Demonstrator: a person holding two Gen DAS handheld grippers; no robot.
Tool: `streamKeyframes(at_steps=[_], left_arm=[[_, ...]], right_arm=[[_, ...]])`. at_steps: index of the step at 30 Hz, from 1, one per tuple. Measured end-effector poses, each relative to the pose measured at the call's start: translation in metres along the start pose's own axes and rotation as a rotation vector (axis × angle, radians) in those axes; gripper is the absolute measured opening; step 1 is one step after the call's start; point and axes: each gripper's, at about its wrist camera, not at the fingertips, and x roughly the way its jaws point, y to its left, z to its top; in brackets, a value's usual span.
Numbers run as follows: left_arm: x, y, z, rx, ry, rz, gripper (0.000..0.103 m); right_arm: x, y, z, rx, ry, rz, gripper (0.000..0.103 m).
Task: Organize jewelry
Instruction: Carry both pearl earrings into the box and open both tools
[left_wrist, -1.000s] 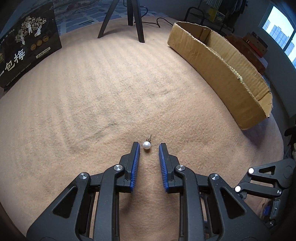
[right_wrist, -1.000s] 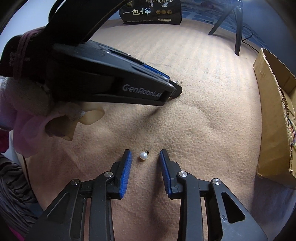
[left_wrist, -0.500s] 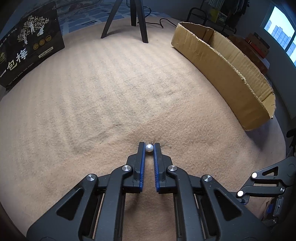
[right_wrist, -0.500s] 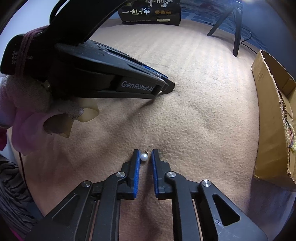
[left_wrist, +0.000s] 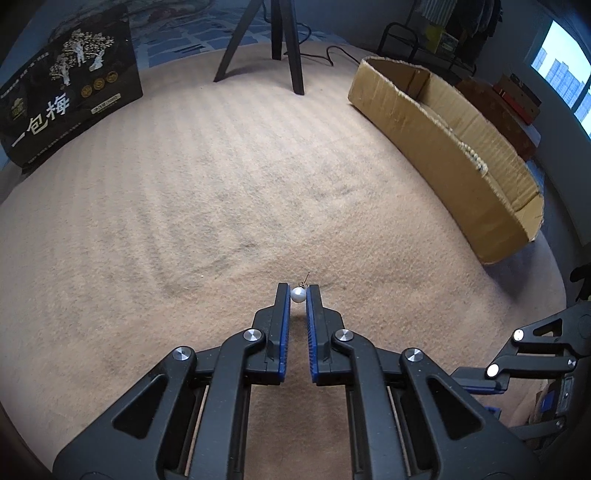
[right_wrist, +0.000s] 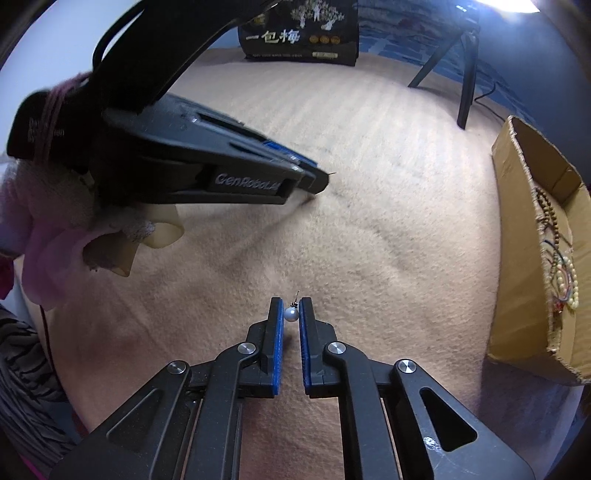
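Note:
Two white pearl earrings rest on a tan carpet. In the left wrist view my left gripper (left_wrist: 297, 292) is shut on one pearl earring (left_wrist: 297, 294), its thin hook poking out past the blue pads. In the right wrist view my right gripper (right_wrist: 291, 312) is shut on the other pearl earring (right_wrist: 290, 314) in the same way. The left gripper (right_wrist: 314, 181) also shows there from the side at upper left, held by a hand in a pale glove (right_wrist: 48, 236). A cardboard box (right_wrist: 532, 258) with bead strings (right_wrist: 561, 269) lies at the right.
The cardboard box (left_wrist: 443, 147) runs along the right of the carpet. A black printed box (left_wrist: 62, 107) stands at the far left and dark tripod legs (left_wrist: 284, 48) at the back. Part of the right gripper's frame (left_wrist: 532, 362) shows at the lower right.
Both grippers went from open with a pearl earring lying between the fingers to shut on it. Neither hand has shifted much.

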Motion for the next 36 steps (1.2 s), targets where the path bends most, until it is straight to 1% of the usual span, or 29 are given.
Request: streamKeyframes(at_steps=[11, 18, 22, 31, 36], left_arm=[[-0.036, -0.012, 0.016, -0.015, -0.093, -0.017, 0.007], [-0.056, -0.030, 0.031, -0.011, -0.160, -0.045, 0.007], [-0.066, -0.046, 0.036, 0.011, -0.189, -0.052, 0.007], [-0.074, -0.081, 0.045, 0.043, -0.223, -0.062, 0.007], [-0.075, -0.101, 0.052, 0.066, -0.244, -0.065, 0.007]], right_arm=[[-0.046, -0.023, 0.012, 0.061, -0.120, -0.053, 0.007], [-0.073, -0.062, 0.021, 0.131, -0.183, -0.092, 0.007], [-0.088, -0.079, 0.026, 0.150, -0.206, -0.129, 0.007], [-0.114, -0.128, 0.036, 0.242, -0.263, -0.185, 0.007], [-0.121, -0.152, 0.039, 0.280, -0.274, -0.212, 0.007]])
